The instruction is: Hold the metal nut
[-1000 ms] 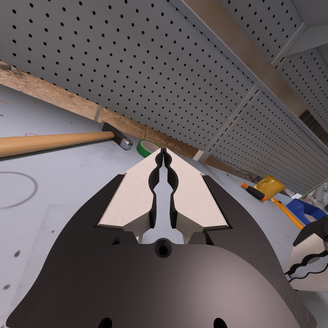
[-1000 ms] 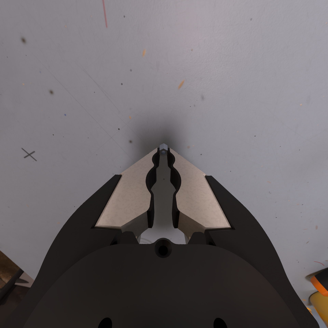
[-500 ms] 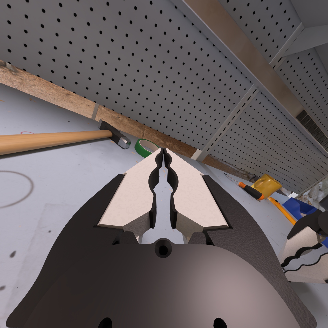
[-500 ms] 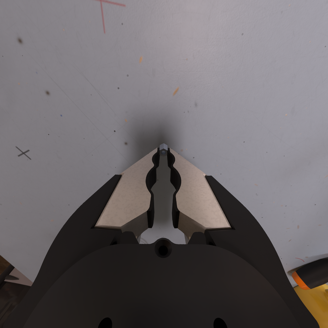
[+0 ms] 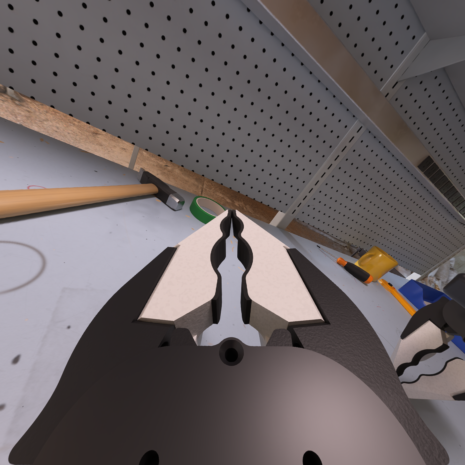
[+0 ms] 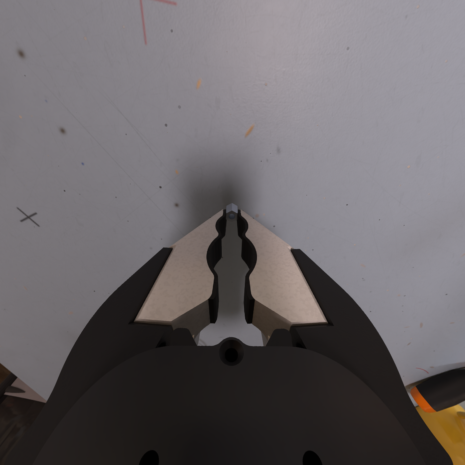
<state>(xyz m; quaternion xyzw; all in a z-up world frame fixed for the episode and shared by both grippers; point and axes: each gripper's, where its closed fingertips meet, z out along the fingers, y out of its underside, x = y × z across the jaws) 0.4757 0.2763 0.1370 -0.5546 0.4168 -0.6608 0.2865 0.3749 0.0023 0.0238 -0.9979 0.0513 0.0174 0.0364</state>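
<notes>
In the right wrist view a small grey hex metal nut [image 6: 231, 212] sits pinched between my right gripper's fingertips. My right gripper [image 6: 231, 214] is shut on it and points down at the grey bench top [image 6: 327, 125], above its own dark shadow. In the left wrist view my left gripper [image 5: 231, 213] is shut and empty, low over the bench and aimed at the pegboard wall. My right gripper also shows at the right edge of that view [image 5: 427, 362]; the nut is not visible there.
A hammer [image 5: 75, 197] with a wooden handle lies at the left by the back wooden rail [image 5: 100, 143]. A green tape roll [image 5: 205, 208], an orange-black screwdriver [image 5: 354, 270], a yellow mug [image 5: 376, 261], an orange cutter [image 5: 397, 295] and a blue bin [image 5: 422, 293] lie to the right.
My right gripper has risen a little with the nut held; the bench marks shift down in its view and the screwdriver and mug come into its corner. The left gripper barely drifts.
</notes>
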